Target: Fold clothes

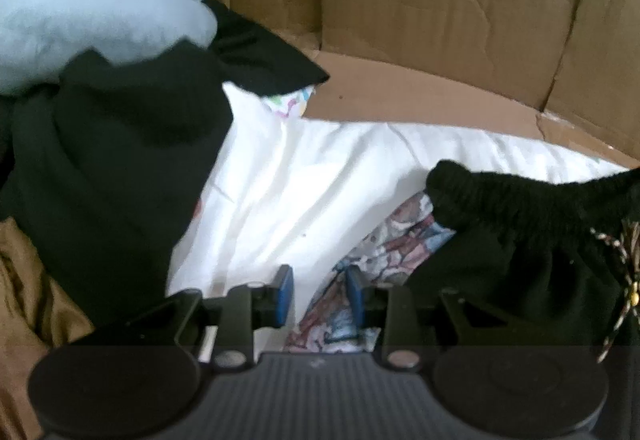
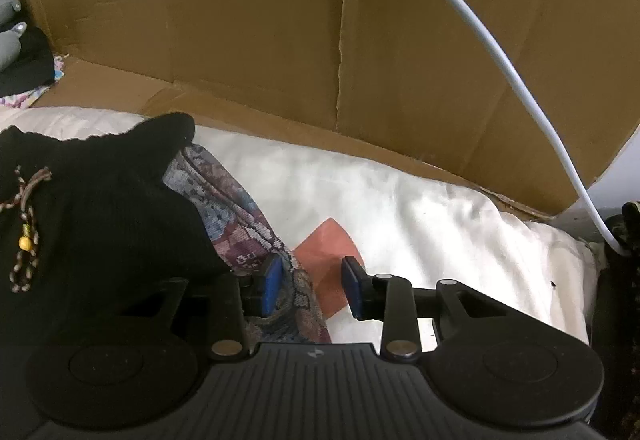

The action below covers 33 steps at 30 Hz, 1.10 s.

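Note:
A black knit garment with a ribbed waistband (image 1: 532, 208) and a beaded drawstring (image 1: 624, 272) lies on a white sheet (image 1: 320, 176), over a patterned woven cloth (image 1: 400, 236). My left gripper (image 1: 320, 294) hovers open above the sheet and the patterned cloth's edge, nothing between its blue pads (image 1: 284, 292). In the right wrist view the same black garment (image 2: 100, 208) fills the left, its drawstring (image 2: 28, 224) hanging. My right gripper (image 2: 310, 286) is open, straddling the patterned cloth (image 2: 240, 208) beside an orange patch (image 2: 328, 240).
A pile of clothes sits at the left: a pale blue fleece (image 1: 96, 16), a black garment (image 1: 120, 160), a brown fabric (image 1: 24, 288). Cardboard walls (image 1: 400, 0) (image 2: 256, 40) close off the back. A white cable (image 2: 500, 64) crosses the right.

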{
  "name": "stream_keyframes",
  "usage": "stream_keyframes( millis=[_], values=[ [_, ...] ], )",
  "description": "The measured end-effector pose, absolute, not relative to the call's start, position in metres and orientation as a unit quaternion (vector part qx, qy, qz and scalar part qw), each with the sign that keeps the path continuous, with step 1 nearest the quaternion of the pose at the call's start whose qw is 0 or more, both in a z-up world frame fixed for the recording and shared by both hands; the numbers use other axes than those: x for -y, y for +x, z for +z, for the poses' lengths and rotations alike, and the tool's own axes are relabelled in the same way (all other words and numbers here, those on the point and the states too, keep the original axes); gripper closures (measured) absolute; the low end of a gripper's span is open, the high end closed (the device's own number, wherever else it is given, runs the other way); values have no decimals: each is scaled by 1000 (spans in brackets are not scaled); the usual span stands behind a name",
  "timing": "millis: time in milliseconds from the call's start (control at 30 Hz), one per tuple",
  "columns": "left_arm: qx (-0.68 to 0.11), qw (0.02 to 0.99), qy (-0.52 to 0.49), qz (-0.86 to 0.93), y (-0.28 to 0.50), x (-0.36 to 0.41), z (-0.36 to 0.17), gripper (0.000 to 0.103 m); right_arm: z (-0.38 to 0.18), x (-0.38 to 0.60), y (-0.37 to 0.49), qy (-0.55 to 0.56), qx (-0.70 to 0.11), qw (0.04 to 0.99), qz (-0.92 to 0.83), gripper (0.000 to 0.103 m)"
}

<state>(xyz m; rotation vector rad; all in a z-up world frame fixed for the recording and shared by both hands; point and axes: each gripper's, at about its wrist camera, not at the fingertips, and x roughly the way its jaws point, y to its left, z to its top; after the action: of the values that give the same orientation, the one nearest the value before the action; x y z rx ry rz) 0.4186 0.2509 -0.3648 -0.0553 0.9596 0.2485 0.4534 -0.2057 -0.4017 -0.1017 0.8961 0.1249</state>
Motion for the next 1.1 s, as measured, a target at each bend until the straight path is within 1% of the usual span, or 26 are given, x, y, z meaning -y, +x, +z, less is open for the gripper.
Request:
stream_keyframes(
  millis=[133, 200, 233, 267, 333, 533, 700, 767, 900, 1033, 1100],
  values=[
    [-447, 887, -16, 118, 417, -245, -352, 77, -378, 198, 440, -45, -388, 914, 112, 66],
    [-443, 890, -14, 110, 418, -240, -348, 83, -371, 192, 439, -42, -377, 916, 131, 74],
    [-442, 891, -15, 103, 420, -236, -348, 84, -369, 188, 440, -40, -375, 916, 137, 80],
    [-441, 892, -16, 95, 421, -233, -347, 86, -369, 183, 441, -39, -375, 916, 141, 82],
    [-440, 894, -18, 80, 424, -225, -346, 86, -371, 172, 444, -40, -380, 912, 150, 82],
    [-469, 880, -21, 76, 440, -212, -372, 86, -391, 141, 467, -47, -417, 890, 176, 82],
    [-480, 871, -19, 100, 455, -213, -392, 86, -405, 136, 487, -39, -436, 888, 142, 82],
    [-480, 870, -12, 112, 457, -214, -395, 87, -414, 140, 494, -34, -447, 885, 124, 85],
    [-483, 864, 37, 139, 460, -213, -399, 88, -415, 139, 500, -37, -457, 882, 111, 85],
    [-481, 867, -3, 131, 454, -224, -387, 88, -413, 138, 503, -39, -464, 879, 101, 85],
    [-478, 869, -4, 125, 449, -226, -378, 88, -404, 141, 499, -31, -460, 881, 105, 84]
  ],
)
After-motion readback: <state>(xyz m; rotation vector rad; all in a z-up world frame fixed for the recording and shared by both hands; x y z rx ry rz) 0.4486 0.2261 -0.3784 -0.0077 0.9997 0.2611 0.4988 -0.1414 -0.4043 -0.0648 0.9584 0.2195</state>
